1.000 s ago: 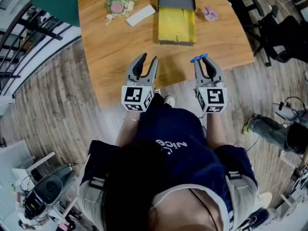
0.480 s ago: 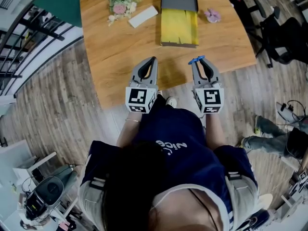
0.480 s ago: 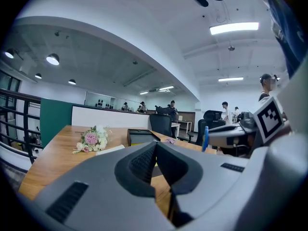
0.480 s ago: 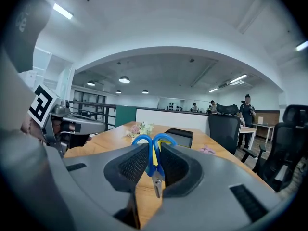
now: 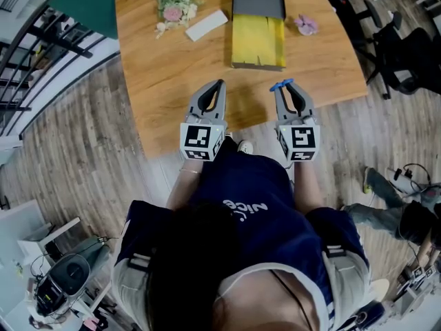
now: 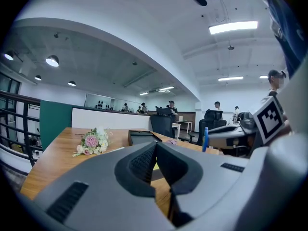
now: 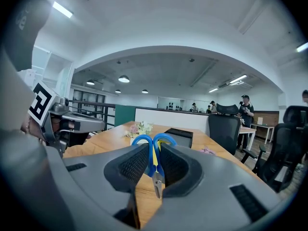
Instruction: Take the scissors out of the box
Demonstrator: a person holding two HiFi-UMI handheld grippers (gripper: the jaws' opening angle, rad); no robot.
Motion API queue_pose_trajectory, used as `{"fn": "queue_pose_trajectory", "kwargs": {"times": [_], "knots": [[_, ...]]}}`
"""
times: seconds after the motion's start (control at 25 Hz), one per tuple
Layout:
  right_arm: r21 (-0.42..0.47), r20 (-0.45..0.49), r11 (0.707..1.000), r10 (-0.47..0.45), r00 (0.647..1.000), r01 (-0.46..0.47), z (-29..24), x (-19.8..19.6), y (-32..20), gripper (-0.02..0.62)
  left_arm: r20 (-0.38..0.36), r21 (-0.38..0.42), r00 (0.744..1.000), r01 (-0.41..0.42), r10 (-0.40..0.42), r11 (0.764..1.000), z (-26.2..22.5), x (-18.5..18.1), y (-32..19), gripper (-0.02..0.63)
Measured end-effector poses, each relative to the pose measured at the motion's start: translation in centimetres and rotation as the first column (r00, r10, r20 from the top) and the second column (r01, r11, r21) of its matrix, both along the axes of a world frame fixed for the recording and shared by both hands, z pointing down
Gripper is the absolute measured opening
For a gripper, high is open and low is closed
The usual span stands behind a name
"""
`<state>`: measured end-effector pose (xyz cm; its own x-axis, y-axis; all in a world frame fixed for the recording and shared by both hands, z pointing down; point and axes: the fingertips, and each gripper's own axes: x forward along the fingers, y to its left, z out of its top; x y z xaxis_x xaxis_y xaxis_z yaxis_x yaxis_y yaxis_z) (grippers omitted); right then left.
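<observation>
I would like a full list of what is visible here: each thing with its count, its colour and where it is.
table: one, light wood, ahead of the person
box: one, open, yellow inside with a black part behind, far middle of the table
flower bunch: one, white and pink, far left of the table
flat card: one, white, between the flower bunch and the box
small flower: one, pink, right of the box
scissors: one pair, blue handles, between the right gripper's jaws, outside the box
office chair: at least one, black, right of the table
left gripper: one, grey, jaws together, empty, over the near table edge
right gripper: one, grey, jaws shut on the scissors
</observation>
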<state>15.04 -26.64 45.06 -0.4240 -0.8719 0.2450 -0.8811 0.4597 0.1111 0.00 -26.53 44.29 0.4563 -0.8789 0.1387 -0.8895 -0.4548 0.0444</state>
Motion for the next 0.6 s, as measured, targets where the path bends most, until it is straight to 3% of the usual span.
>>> {"fn": "queue_pose_trajectory", "kwargs": {"times": [0.6], "knots": [[0.006, -0.011, 1.000, -0.005, 1.000, 0.005, -0.14, -0.11, -0.53, 0.089, 0.008, -0.005, 1.000, 0.012, -0.012, 1.000, 0.26, -0.87, -0.49, 0.003]]}}
